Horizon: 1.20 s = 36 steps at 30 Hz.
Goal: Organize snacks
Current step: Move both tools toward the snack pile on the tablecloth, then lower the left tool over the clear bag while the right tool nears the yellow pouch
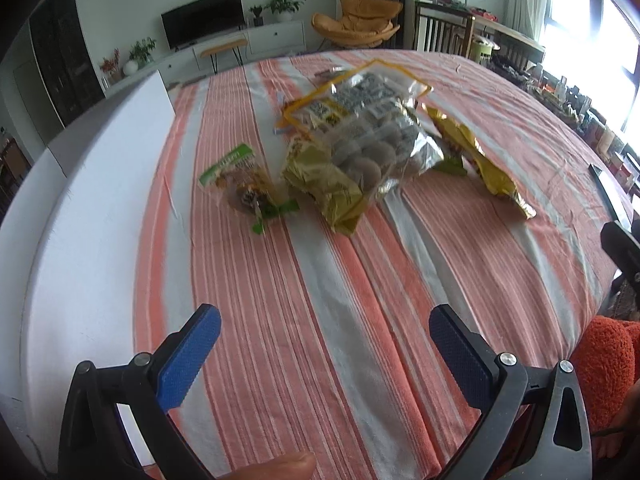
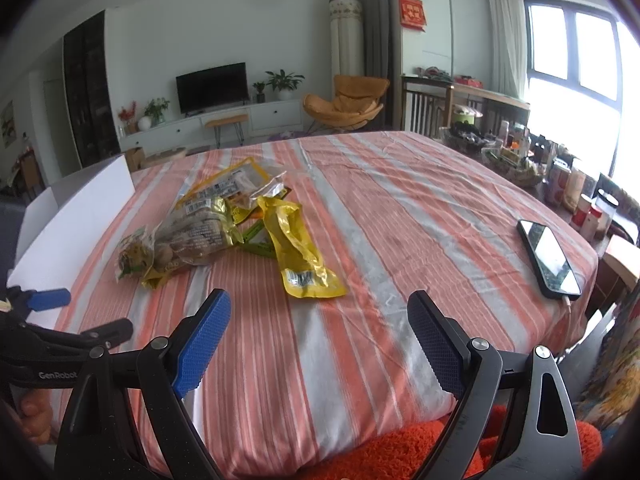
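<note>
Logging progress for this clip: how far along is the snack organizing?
Nothing looks done: the clear bag of round brown snacks, the long yellow foil pouch and the small green-labelled packet lie heaped on the striped cloth. The left gripper and right gripper are open and empty. All sorting remains.
</note>
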Each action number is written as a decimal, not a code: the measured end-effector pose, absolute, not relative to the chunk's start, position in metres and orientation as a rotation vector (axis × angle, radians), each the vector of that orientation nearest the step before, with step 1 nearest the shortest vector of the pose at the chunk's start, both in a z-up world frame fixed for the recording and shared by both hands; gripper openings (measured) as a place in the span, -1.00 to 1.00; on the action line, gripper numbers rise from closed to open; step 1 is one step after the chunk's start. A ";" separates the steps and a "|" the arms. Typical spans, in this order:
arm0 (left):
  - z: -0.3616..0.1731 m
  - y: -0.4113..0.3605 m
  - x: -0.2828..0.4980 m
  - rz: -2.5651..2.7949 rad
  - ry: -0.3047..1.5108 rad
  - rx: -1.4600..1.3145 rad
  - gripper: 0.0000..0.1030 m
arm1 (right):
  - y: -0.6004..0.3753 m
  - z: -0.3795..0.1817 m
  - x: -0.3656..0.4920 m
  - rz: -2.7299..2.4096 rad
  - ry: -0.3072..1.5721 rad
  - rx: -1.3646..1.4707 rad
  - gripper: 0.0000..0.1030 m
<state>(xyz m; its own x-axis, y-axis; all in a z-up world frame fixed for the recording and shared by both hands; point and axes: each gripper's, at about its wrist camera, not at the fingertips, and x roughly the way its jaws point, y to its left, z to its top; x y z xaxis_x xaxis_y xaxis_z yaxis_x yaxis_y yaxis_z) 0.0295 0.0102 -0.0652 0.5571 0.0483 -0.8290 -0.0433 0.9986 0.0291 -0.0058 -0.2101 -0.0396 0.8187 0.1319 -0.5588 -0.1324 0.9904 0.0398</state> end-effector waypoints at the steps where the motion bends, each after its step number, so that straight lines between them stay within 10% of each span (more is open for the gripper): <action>1: -0.069 0.011 0.031 0.051 0.992 0.002 1.00 | -0.210 -0.040 -0.005 0.140 0.597 0.000 0.78; 36: -0.103 0.026 0.066 0.035 1.053 -0.033 1.00 | -0.207 -0.064 0.035 0.149 0.877 0.036 0.78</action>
<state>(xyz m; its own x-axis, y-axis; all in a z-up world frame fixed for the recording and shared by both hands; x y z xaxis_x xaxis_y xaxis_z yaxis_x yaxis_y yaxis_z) 0.0662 0.0258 -0.1030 0.4943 0.0128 -0.8692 -0.0445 0.9990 -0.0106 0.0355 -0.2073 -0.0638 0.6295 0.1449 -0.7633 -0.1153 0.9890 0.0927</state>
